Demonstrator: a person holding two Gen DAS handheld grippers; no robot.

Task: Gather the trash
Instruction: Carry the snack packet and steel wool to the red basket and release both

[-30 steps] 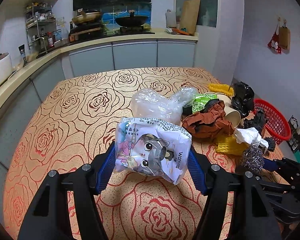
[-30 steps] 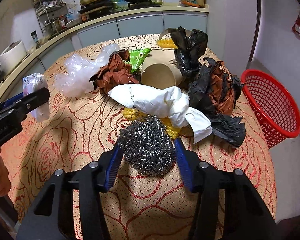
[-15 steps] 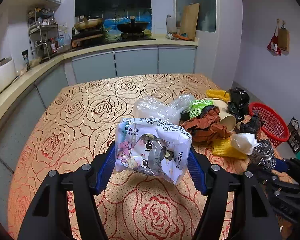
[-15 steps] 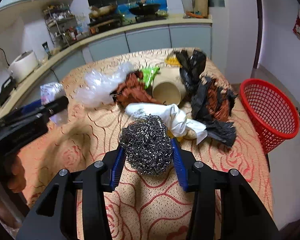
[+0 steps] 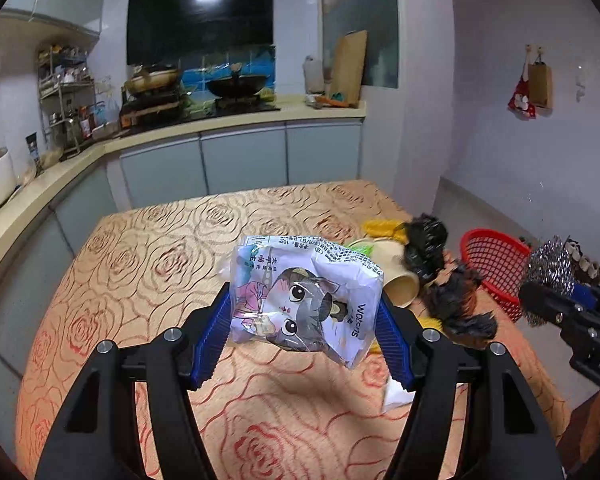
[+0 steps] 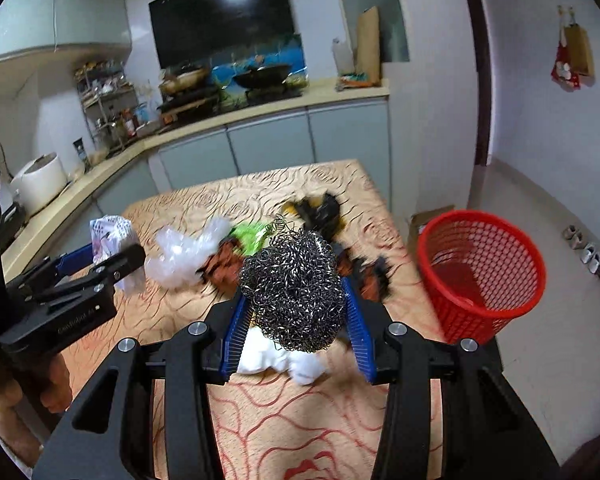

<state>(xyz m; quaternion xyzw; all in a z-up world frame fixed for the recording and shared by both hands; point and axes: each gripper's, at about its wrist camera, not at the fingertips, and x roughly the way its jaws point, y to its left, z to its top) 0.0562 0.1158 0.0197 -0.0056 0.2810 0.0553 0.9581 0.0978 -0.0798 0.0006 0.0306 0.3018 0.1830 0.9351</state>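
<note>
- The table [image 5: 148, 248] wears a tan cloth patterned with red roses and stands in a kitchen; grey cabinets and a stove with a wok [image 5: 236, 86] lie at 12 o'clock.
- The left tool [image 5: 304, 320] is clamped on a cat-printed packet [image 5: 304, 300], held above the cloth.
- The right tool [image 6: 296, 316] pinches a steel wool ball [image 6: 294, 292], also off the table.
- Loose trash, a clear plastic bag [image 6: 180, 252] and black bags [image 5: 424, 244] among it, lies at the table's 2 o'clock side.
- A red basket [image 6: 480, 272] stands on the floor at 3 o'clock.
</note>
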